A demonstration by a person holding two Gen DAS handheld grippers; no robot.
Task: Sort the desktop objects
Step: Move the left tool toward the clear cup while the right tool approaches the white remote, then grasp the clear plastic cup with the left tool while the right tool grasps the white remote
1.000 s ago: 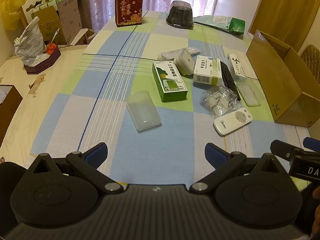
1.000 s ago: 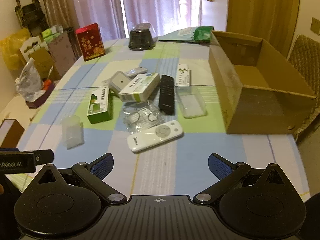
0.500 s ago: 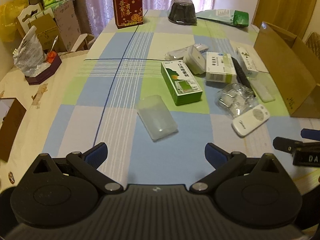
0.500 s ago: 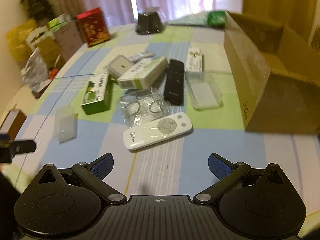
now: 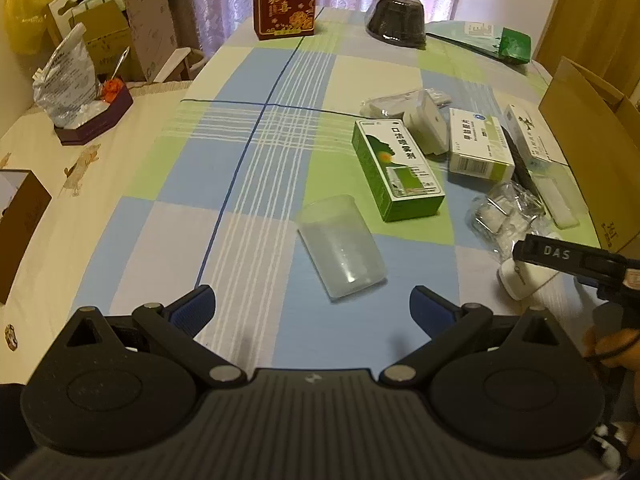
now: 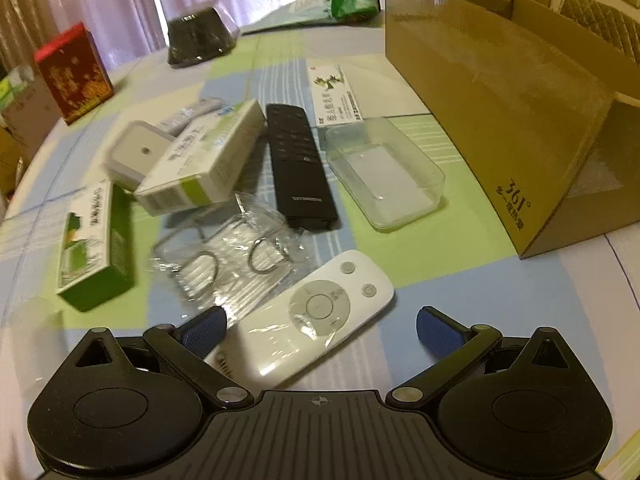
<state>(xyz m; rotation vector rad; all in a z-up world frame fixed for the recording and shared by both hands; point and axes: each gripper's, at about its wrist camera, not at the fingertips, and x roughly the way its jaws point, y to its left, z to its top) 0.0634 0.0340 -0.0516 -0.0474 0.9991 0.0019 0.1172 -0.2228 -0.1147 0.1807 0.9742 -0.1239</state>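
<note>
Checked tablecloth (image 5: 256,168), blue/green/white cloth, w/ clutter toward right side & open cardboard box (image 6: 500,92) at far right. Step in hand, as judged: right gripper (image 6: 320,326) closing in on white remote (image 6: 308,320) for first pick; jaws spread wide, holding nothing, remote lying diagonally between the pads, left pad touching or nearly so. Next move prob needs squaring up across narrow width, then squeeze; glossy film-wrapped plastic may slip. Left gripper (image 5: 312,310) also wide open, empty, hovering short of frosted plastic cup (image 5: 340,244) lying on its side. Nearby: matte black remote (image 6: 298,164), crinkly clear bag (image 6: 228,256), clear rigid tray (image 6: 384,176), green carton (image 5: 398,168).
</note>
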